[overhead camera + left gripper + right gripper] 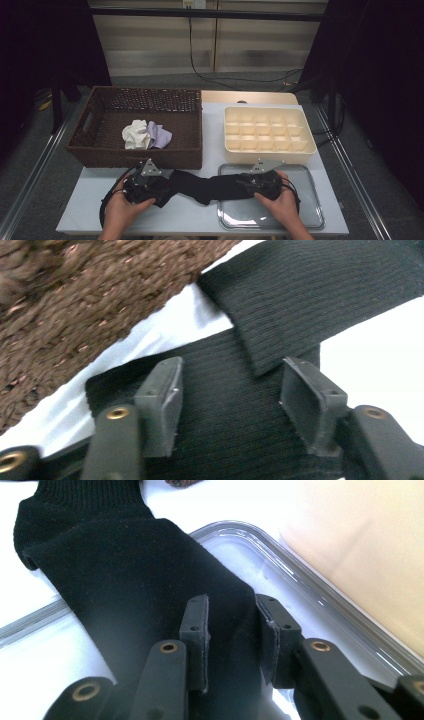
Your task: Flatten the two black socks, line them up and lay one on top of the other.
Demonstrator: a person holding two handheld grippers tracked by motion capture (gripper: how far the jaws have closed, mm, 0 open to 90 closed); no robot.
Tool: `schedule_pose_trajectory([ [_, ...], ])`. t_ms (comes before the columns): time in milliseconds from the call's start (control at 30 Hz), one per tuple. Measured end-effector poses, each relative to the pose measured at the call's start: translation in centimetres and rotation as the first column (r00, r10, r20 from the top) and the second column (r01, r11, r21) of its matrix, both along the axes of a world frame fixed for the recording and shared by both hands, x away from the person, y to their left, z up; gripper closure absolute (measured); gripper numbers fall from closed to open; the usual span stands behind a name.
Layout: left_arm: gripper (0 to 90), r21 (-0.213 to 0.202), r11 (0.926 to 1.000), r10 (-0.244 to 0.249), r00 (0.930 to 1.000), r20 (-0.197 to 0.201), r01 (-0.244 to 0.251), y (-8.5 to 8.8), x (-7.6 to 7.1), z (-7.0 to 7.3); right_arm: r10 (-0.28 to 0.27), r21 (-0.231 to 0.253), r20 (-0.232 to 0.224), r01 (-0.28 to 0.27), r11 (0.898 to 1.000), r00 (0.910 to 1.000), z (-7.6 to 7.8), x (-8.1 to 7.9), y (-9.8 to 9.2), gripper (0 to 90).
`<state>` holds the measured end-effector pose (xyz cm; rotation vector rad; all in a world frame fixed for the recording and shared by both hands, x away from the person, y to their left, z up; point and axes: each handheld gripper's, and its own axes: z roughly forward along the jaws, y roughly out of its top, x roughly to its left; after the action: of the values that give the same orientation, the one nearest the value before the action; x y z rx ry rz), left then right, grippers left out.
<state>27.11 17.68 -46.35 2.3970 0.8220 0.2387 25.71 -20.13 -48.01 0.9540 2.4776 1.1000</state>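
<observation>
A long black sock (205, 187) lies along the table's front, between my two grippers. Its right end rests on a clear tray (300, 212). My left gripper (162, 186) is at the sock's left end, just in front of the wicker basket (135, 156). In the left gripper view its jaws (232, 400) stand apart over ribbed black fabric (225, 440), with a second ribbed layer (310, 295) folded across it; the pads do not press. My right gripper (246, 183) holds the other end: its pads (234, 640) pinch a fold of the sock (125, 570) above the tray (320, 605).
The brown wicker basket (75, 305) holds a white cloth (135, 134) and a lavender cloth (160, 135). A cream divided organiser (270, 148) stands behind the tray, also cream (360, 545) in the right gripper view. A person's hands grip both tools at the white table's (190, 217) front edge.
</observation>
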Motion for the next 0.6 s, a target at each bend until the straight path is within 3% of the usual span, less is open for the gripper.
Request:
schedule_pose_trajectory([
  [133,64.5,-0.003,0.9999,-0.015,0.9998,-0.016,0.015,0.1,-0.2,0.2,-0.006,0.004,-0.004,0.006,1.000,1.0000,0.0,0.0,0.0,67.9],
  [233,76.1,-0.006,0.9999,-0.013,0.9979,-0.064,0.012,0.5,-0.1,0.5,-0.002,0.004,-0.001,0.002,1.000,1.0000,0.0,0.0,0.0,67.9],
  [333,80.0,-0.023,0.9997,0.004,0.9912,-0.132,-0.007,1.3,0.3,0.8,-0.003,0.006,-0.004,0.003,1.000,1.0000,0.0,0.0,-0.1,67.9],
  [400,82.0,-0.036,0.9991,0.019,0.9887,-0.148,-0.025,2.0,0.4,1.0,-0.001,0.008,-0.005,0.001,1.000,1.0000,-0.1,0.0,-0.1,67.9],
  [533,83.6,-0.050,0.9967,0.058,0.9898,-0.131,-0.065,3.1,0.5,1.7,-0.004,0.011,-0.009,0.004,1.000,1.0000,-0.1,0.1,-0.1,67.9],
  [600,84.3,-0.077,0.9943,0.065,0.9915,-0.112,-0.074,3.3,0.3,2.3,-0.003,0.006,-0.006,0.003,1.000,1.0000,0.0,0.1,0.0,67.9],
])
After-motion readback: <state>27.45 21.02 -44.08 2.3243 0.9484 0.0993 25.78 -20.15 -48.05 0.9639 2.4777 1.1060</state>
